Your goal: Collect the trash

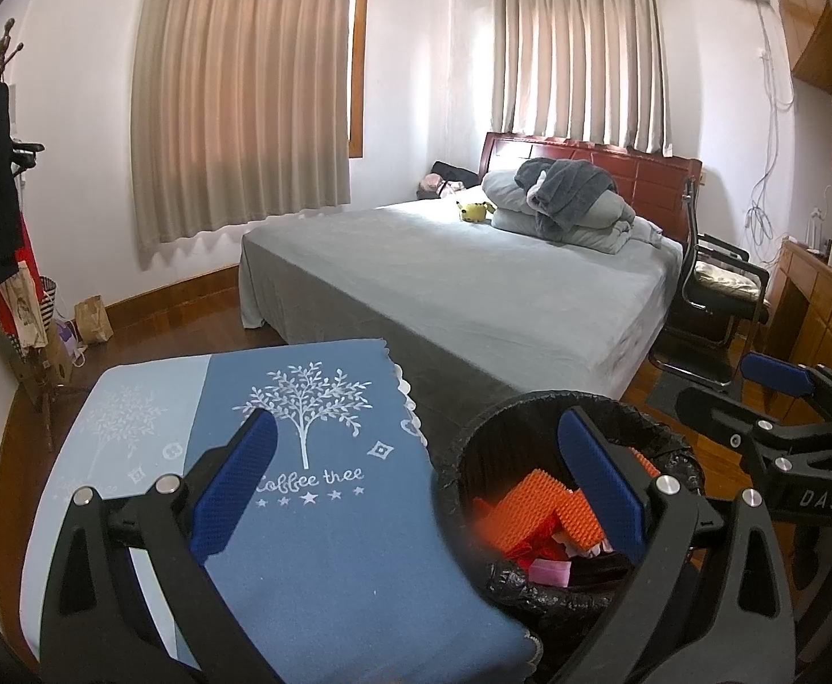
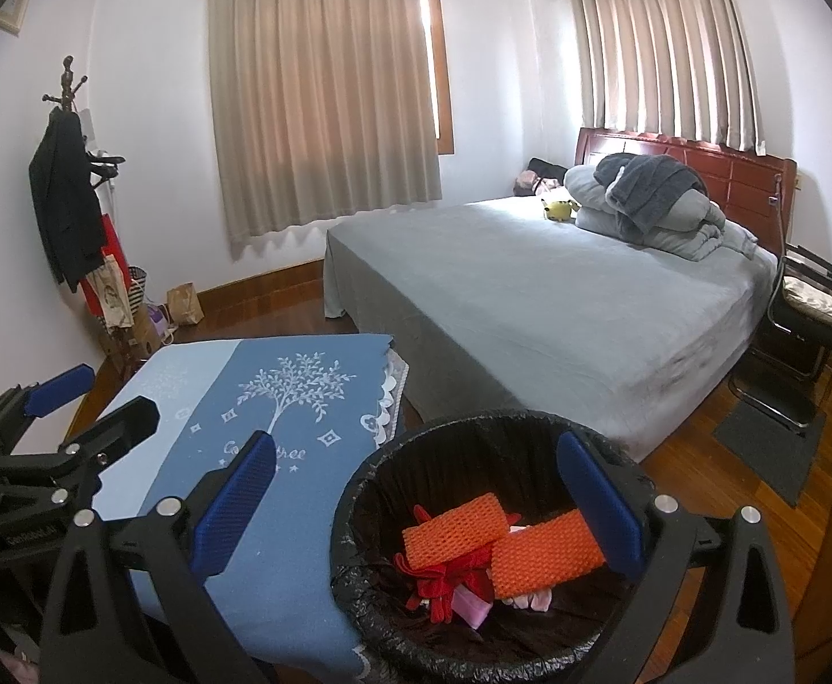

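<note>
A black bin with a black liner (image 2: 473, 433) stands beside the blue-clothed table (image 2: 279, 513); it also shows in the left wrist view (image 1: 535, 404). Inside lie two orange foam nets (image 2: 456, 530), a red ribbon (image 2: 444, 575) and pink scraps (image 2: 470, 604); the orange nets also show in the left wrist view (image 1: 521, 518). My left gripper (image 1: 416, 490) is open and empty, spanning the table edge and the bin. My right gripper (image 2: 416, 507) is open and empty above the bin. Each gripper shows at the edge of the other's view.
A blue tablecloth with a white tree print (image 1: 302, 416) covers the table. A grey bed (image 2: 558, 296) lies behind. A black chair (image 2: 809, 319) and a dark mat (image 2: 769, 444) are at right. A coat rack (image 2: 68, 182) and paper bags (image 2: 185, 302) stand at left.
</note>
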The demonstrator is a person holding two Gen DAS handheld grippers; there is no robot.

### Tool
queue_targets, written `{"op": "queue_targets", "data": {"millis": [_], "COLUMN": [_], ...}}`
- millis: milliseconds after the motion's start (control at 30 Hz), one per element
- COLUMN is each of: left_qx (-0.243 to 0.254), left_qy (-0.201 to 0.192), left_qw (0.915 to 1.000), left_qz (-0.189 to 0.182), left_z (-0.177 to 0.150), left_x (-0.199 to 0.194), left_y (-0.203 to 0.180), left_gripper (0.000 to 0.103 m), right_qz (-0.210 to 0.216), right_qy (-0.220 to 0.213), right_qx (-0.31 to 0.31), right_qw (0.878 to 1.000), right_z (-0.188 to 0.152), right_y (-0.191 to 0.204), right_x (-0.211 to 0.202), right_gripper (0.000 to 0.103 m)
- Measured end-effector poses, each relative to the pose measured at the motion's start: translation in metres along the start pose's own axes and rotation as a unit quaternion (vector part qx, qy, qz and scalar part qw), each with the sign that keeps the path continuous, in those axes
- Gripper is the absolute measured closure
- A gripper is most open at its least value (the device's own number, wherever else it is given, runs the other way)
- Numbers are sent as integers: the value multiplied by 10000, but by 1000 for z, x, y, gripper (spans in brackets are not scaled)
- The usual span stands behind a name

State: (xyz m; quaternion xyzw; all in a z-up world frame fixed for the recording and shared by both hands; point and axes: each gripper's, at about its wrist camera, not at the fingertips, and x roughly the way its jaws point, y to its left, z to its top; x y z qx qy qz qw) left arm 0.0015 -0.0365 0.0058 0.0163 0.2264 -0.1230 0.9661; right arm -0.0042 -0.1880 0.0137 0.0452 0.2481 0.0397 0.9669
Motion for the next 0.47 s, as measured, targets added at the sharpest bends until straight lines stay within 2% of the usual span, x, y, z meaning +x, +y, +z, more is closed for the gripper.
{"op": "queue_targets", "data": {"millis": [467], "left_qx": [-36], "left_qy": [49], "left_qw": [10000], "left_qz": [5], "left_z": [-7], "left_x": [2], "left_y": [3], "left_gripper": [7], "right_qz": [12], "right_qy": [42], "right_qx": [0], "right_qw": [10000], "right_z": [-4], "right_y": [1], "right_x": [4], "right_gripper": [6]}}
